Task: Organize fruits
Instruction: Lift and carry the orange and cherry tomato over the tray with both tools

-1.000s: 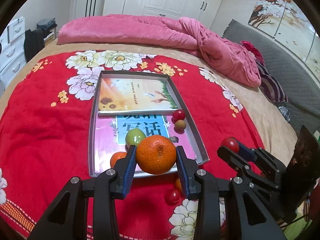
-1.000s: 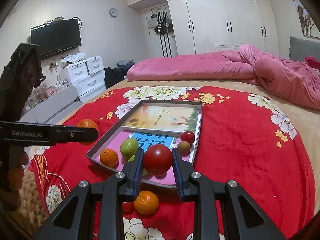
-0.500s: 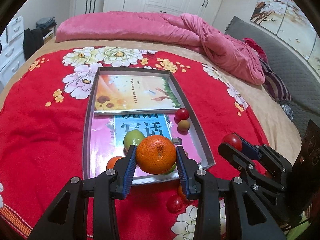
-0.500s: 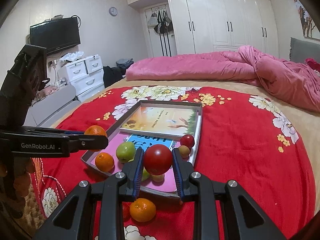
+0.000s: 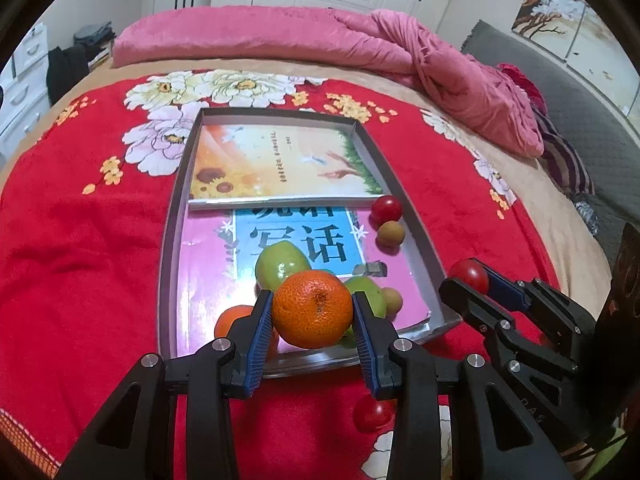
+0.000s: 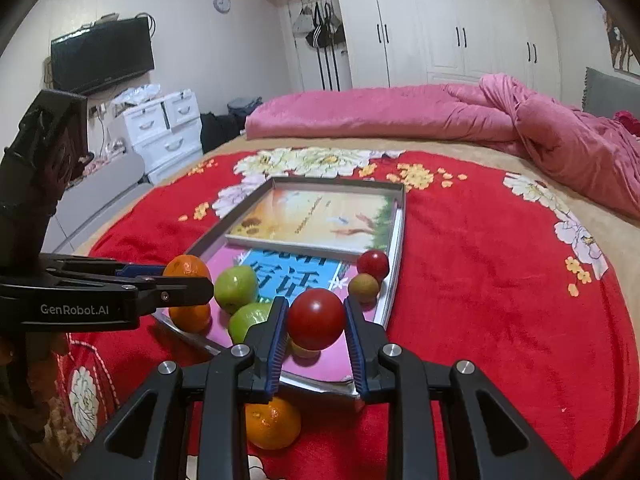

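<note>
Left black two-finger gripper with blue pads (image 5: 313, 312) pinching a round orange mandarin (image 5: 313, 309), pads pressed on both its sides, held over the near end of a shallow grey rectangular cardboard tray (image 5: 169, 236). Right black two-finger gripper with blue pads (image 6: 316, 322) clamped on a smooth round red tomato (image 6: 316, 319), held over the tray's near right corner.

Just beyond the left gripper's tips, inside the tray: a glossy green apple (image 5: 282, 264), and a second green apple (image 5: 370, 294) partly hidden behind the right finger. To the left of the left finger, a second orange mandarin (image 5: 232, 320) on the tray floor, mostly covered. Farther ahead and to the right, along the tray's right wall, a small red cherry tomato (image 5: 386, 209) with a small tan round fruit (image 5: 391, 233) touching or just beside it; another small tan fruit (image 5: 391, 298) close to the second apple.

Under the fruit, a pink-and-blue booklet with large black characters (image 5: 296, 236); beyond it, at the tray's far end, a booklet with a sunflower picture (image 5: 280, 164).

Below the right gripper, outside the tray on the red floral blanket (image 6: 500, 300), a loose orange mandarin (image 6: 274, 426). Below the left gripper's right finger, a loose small red fruit (image 5: 372, 416) on the blanket. Far ahead, a crumpled pink quilt (image 5: 320, 40) across the bed.
</note>
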The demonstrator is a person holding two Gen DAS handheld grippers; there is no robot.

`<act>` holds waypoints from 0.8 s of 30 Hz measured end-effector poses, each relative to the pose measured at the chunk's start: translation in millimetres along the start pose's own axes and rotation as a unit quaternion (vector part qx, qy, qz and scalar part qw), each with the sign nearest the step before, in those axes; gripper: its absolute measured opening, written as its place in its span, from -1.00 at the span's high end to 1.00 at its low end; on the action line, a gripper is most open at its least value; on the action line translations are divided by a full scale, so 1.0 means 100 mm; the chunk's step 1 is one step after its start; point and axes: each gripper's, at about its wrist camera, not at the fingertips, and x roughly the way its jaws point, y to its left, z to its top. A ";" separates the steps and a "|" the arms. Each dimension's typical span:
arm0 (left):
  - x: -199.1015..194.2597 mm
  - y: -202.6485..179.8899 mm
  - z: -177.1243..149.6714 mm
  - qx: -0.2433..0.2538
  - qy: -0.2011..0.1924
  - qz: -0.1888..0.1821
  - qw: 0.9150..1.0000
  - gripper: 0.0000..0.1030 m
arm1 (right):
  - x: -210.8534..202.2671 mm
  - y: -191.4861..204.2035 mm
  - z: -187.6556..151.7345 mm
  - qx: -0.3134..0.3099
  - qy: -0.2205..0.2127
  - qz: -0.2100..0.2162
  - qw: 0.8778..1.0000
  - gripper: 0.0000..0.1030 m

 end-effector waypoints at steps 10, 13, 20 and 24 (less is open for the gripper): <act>0.14 0.03 -0.01 0.003 0.014 0.004 1.000 0.22 | 0.21 -0.01 -0.10 -0.010 0.041 -0.010 0.999 0.45; 0.18 0.02 0.01 0.007 0.019 0.006 1.000 0.22 | 0.24 -0.01 -0.12 -0.011 0.047 -0.011 0.999 0.45; 0.23 0.00 0.02 0.007 0.025 0.006 1.000 0.22 | 0.32 -0.01 -0.14 -0.019 0.062 -0.022 0.998 0.45; 0.25 0.00 0.03 0.005 0.027 0.002 1.000 0.22 | 0.35 0.02 -0.16 -0.026 0.073 -0.020 0.997 0.45</act>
